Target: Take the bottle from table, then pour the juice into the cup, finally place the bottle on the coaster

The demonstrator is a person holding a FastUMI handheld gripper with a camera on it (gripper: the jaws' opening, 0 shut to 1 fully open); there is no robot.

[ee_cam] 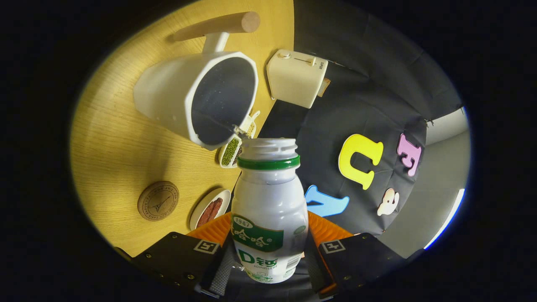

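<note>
The gripper (268, 256) is clamping the white bottle (268, 209) between its two fingers (220, 268), one pressing on each side of the body near the label. The bottle's cap is off, and its open mouth with the green ring is tipping toward the white cup (197, 96), whose wide opening is lying just beyond it. A thin clear stream is running from the bottle's mouth over the cup's rim. The cup has a wooden handle and is sitting on the wooden table (121, 155). The round coaster (158, 201) is lying on the table, apart from the cup. Near it a small dish (209, 208) is holding something reddish, a tray of green beans (231, 152) is peeking out by the cup, and a cream toaster (295, 77) is standing further off.
</note>
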